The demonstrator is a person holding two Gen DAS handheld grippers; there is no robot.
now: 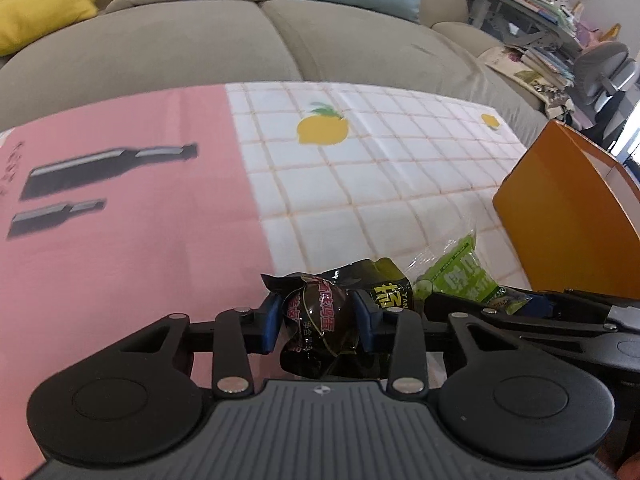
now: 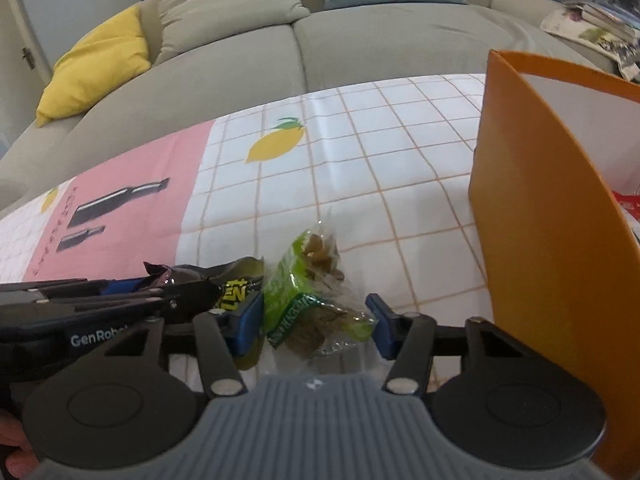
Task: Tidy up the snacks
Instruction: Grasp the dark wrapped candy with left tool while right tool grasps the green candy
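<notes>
My left gripper (image 1: 318, 320) is shut on a dark snack packet with red print (image 1: 316, 320), its blue pads pressing both sides. A black and yellow packet (image 1: 390, 286) lies just right of it. A green clear-wrapped snack (image 1: 464, 276) lies further right. In the right wrist view my right gripper (image 2: 316, 320) straddles the green snack (image 2: 308, 300), its jaws open on either side, the pads not clearly pressing it. The black and yellow packet (image 2: 236, 284) sits at its left pad. The left gripper's body (image 2: 100, 300) lies alongside on the left.
An orange box (image 2: 552, 248) with a white inside stands open at the right, a red item (image 2: 628, 204) inside it. The box also shows in the left wrist view (image 1: 568, 208). A pink and white checked cloth (image 1: 320, 184) covers the table. A grey sofa (image 1: 240, 36) lies beyond.
</notes>
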